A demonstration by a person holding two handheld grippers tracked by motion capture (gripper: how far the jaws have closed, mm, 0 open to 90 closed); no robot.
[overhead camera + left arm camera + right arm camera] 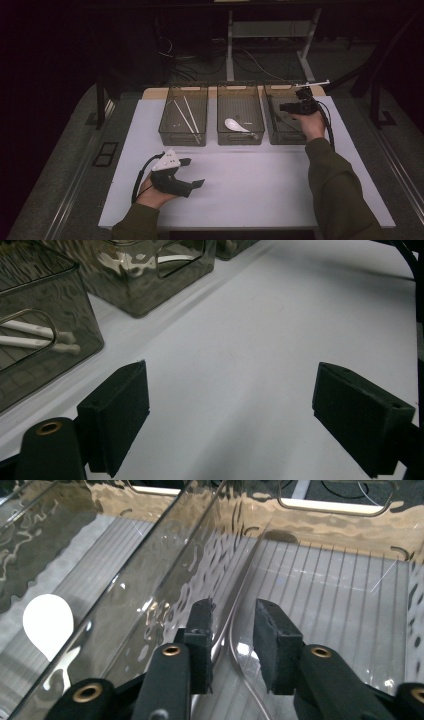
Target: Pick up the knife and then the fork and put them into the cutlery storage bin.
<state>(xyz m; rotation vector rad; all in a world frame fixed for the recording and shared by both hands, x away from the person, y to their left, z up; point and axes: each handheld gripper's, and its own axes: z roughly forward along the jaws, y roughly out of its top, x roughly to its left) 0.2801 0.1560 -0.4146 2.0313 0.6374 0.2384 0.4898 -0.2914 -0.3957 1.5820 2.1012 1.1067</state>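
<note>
Three clear smoky bins stand in a row at the back of the white table. The left bin holds white chopsticks, and the middle bin holds a white spoon. My right gripper reaches into the right bin. Its jaws stand a little apart above the ribbed floor. A thin shiny line runs between them; I cannot tell whether it is a utensil or the bin's edge. My left gripper hovers low over the near table, open and empty.
In the left gripper view the chopsticks lie in the nearest bin, with the middle bin behind it. The white spoon shows through the bin walls in the right gripper view. A wooden board edge lies behind the bins.
</note>
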